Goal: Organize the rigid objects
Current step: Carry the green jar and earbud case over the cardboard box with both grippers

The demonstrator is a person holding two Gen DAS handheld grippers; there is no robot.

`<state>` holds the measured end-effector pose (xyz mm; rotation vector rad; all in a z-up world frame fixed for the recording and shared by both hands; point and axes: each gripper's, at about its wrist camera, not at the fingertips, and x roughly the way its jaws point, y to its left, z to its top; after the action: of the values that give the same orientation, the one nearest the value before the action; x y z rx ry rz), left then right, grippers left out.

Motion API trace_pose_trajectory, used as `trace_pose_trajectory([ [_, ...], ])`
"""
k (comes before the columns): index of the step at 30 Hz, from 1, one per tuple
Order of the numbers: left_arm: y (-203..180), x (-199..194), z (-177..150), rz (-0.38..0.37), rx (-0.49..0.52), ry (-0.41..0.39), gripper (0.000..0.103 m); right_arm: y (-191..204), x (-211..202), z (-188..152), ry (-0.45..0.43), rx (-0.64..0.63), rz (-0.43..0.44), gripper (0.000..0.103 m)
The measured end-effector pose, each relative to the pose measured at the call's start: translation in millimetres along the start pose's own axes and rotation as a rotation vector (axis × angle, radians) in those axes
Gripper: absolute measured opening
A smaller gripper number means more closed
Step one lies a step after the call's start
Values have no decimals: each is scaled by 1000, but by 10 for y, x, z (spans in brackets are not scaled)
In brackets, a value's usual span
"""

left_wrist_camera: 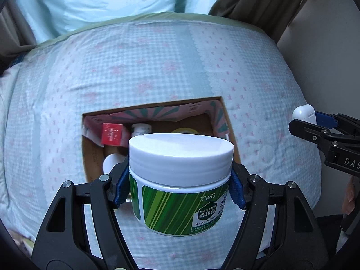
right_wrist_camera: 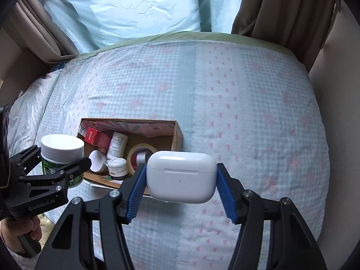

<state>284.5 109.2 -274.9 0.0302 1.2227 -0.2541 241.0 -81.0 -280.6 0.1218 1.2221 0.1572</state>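
My left gripper (left_wrist_camera: 180, 187) is shut on a white-lidded jar with a green striped label (left_wrist_camera: 180, 180), held above the bed just in front of an open cardboard box (left_wrist_camera: 227, 121). The same jar (right_wrist_camera: 60, 150) and left gripper (right_wrist_camera: 60, 166) show at the left of the right wrist view. My right gripper (right_wrist_camera: 181, 180) is shut on a white earbud case (right_wrist_camera: 181, 176), held above the bed to the right of the box (right_wrist_camera: 176, 135). That case (left_wrist_camera: 303, 112) appears at the right edge of the left wrist view.
The box holds a red carton (right_wrist_camera: 95, 138), a white bottle (right_wrist_camera: 117, 145), a tape roll (right_wrist_camera: 139, 155), a small jar (right_wrist_camera: 117, 166) and a white cap (right_wrist_camera: 96, 160). A checked bedspread (right_wrist_camera: 247, 112) covers the bed; pale pillows (right_wrist_camera: 139, 6) and brown curtains (right_wrist_camera: 281, 9) lie beyond.
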Motion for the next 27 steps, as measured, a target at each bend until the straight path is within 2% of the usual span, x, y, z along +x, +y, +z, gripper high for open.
trace_pose_trajectory([
  [5, 427, 119, -95, -1, -32, 19, 68, 310, 265, 85, 32, 2, 2, 56],
  [16, 1110, 519, -270, 10, -55, 70, 68, 825, 949, 216, 102, 3, 0, 56],
  [27, 1364, 1024, -391, 24, -25, 124, 68, 1115, 1710, 299, 177, 0, 22, 56],
])
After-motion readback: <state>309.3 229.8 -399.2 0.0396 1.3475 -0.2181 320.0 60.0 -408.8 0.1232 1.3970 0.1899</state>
